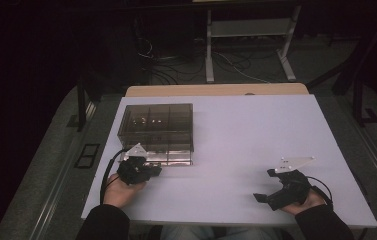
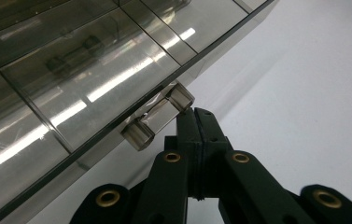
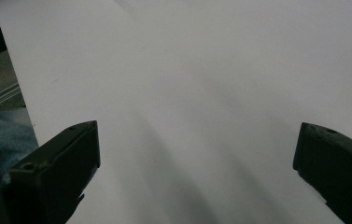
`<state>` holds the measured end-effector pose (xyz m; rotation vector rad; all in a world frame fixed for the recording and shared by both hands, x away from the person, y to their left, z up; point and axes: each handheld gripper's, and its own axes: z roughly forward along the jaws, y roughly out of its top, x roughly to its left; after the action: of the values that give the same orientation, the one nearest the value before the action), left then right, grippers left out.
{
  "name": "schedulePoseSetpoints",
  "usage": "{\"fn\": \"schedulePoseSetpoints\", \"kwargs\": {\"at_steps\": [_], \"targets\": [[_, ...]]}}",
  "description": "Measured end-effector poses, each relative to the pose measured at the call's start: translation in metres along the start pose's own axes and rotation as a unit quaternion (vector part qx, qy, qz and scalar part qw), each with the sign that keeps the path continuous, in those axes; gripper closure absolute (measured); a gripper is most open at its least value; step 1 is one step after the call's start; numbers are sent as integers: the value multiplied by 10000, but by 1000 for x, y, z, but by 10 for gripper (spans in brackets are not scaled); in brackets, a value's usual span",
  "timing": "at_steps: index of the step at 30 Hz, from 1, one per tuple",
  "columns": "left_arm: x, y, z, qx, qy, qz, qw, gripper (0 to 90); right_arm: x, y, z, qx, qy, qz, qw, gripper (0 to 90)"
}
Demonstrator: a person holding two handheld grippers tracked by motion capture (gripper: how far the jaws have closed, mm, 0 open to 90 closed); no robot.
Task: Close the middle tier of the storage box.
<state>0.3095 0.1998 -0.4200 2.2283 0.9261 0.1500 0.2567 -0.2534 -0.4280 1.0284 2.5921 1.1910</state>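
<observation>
L gripper (image 2: 197, 114) is closed tight, jaws pressed together w/ nothing between them, tips sitting just beside the small clear handle (image 2: 157, 119) on the near edge of the box lid. Can't tell if the tips touch the handle or sit a hair off it. The smoky see-through box (image 1: 157, 131) sits on the left half of the white table (image 1: 236, 145), near the front edge, dividers inside making several compartments; some small dark bits in there, too blurred to name. R gripper (image 1: 271, 187) rests on the table at the right, well apart from the box, jaws spread wide w/ only bare tabletop between them.

Risks, as I judge it: closed tips could slip off the handle since it's smooth and slick-looking, so a push or hook under it may skid. A nudge w/o the other hand bracing may slide the whole box across the table instead of lifting the lid. If the lid pops up fast, contents could jump compartments.

Around: wooden strip (image 1: 216, 90) behind the table, white frame (image 1: 248, 45) and loose cables (image 1: 176, 62) on the floor farther back, none near the work. Nothing stands btwn L gripper and the handle; R side has a free path to the box.
</observation>
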Motion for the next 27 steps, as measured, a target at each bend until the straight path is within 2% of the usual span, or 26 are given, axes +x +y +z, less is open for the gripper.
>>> {"fn": "schedulePoseSetpoints", "kwargs": {"at_steps": [2,3,8,13,16,27], "targets": [[0,0,0,-2,-9,2,10000,887,0,0,0,2,3,-4,10000,0],[0,0,1,-81,-10,-74,9999,887,0,0,0,3,5,-3,10000,0],[3,1,-2,-82,14,-20,10000,887,0,0,0,6,3,4,10000,0],[3,2,-2,-157,37,-104,9998,887,0,0,0,10,2,-9,10000,0],[4,3,-3,-136,67,-74,9999,887,0,0,0,14,3,-10,10000,0],[8,4,-3,-225,140,-172,9995,888,0,0,1,11,2,-10,10000,0]]}}
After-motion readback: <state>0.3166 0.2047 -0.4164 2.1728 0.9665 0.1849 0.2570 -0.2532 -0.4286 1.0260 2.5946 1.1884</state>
